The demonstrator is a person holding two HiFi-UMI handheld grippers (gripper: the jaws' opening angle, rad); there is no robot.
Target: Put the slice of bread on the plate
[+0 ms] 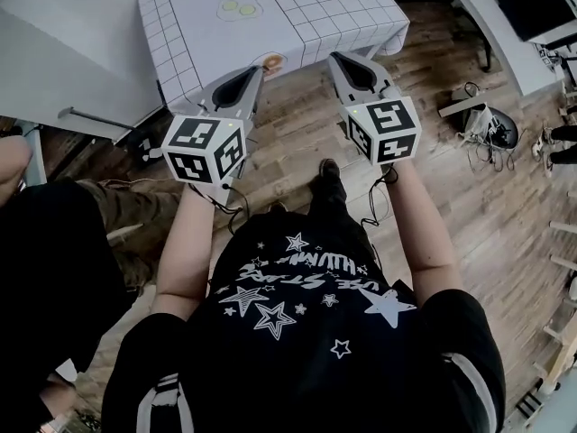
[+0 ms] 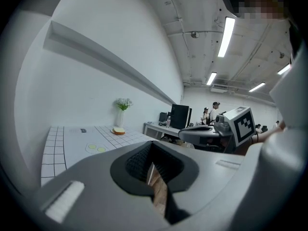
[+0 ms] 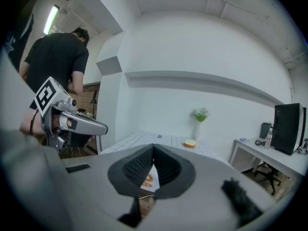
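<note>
bread slice (image 3: pixel 190 143) flat, table (image 1: pixel 297 16) far end; plate (image 1: pixel 271 62) near edge.

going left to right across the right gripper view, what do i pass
left gripper → slice of bread → dark monitor

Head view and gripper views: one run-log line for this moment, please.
stage: pre-grasp | left gripper: shut, empty | right gripper: shut, empty | bread: on table beside vase, untouched
</note>
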